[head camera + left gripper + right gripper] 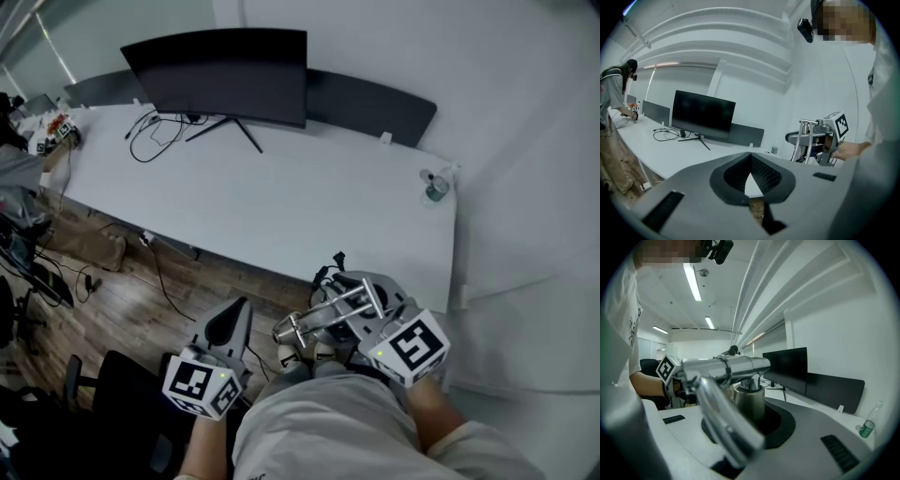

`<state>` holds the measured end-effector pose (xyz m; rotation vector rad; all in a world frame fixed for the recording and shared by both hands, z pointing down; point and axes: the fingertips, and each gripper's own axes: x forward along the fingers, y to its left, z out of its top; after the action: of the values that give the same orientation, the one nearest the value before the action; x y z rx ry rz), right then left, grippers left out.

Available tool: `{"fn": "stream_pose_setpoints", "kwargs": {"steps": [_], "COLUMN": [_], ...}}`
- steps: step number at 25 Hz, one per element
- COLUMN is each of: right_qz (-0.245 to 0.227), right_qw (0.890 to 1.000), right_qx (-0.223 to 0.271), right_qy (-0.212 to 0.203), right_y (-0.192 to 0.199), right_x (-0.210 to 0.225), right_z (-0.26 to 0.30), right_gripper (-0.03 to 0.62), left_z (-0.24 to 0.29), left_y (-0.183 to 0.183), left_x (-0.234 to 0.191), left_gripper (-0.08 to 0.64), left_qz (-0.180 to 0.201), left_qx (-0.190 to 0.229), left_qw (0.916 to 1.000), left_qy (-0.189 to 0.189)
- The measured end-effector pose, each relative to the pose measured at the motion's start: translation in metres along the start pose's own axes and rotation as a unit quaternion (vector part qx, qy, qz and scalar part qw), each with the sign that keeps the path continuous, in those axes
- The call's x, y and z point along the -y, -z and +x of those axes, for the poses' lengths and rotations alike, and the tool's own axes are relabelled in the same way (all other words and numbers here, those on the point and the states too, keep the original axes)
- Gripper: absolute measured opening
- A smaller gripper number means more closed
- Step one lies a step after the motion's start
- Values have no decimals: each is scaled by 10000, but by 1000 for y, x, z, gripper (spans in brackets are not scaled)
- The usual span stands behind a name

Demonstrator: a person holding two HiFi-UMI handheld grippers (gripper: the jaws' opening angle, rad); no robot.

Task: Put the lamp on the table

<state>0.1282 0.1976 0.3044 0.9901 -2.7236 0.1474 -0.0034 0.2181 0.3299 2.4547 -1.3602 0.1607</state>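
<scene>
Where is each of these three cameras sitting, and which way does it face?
Head view: on the person's head, looking steeply down at the table and monitor; shows both forearms, the left hand-held gripper, and the right hand-held gripper holding the lamp.
Left gripper view: on the left hand-held gripper, facing along its closed, empty jaws toward the table; the person's shirt shows at right.
Right gripper view: on the right hand-held gripper, facing along jaws clamped on the lamp; shirt at left.
Shared: all three see the monitor.
</scene>
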Motion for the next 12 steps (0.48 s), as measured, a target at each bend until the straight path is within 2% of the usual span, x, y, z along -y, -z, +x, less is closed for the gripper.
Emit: {"fn": "stream_pose_setpoints", "kwargs": {"steps": [12], "right_qz": [-17], "right_qw": [9999], "right_qx": [79], "right_qy": [112], "right_y": [-10], "right_x": [-12], "right_z": [32], "right_gripper": [69], "left_z": [-18], "left_y": [5], "left_x": [-33], "left_gripper": [3], "left_qz": [71], "left_qx": [-52], "left_qw": [9999], "left_qy": [96]}}
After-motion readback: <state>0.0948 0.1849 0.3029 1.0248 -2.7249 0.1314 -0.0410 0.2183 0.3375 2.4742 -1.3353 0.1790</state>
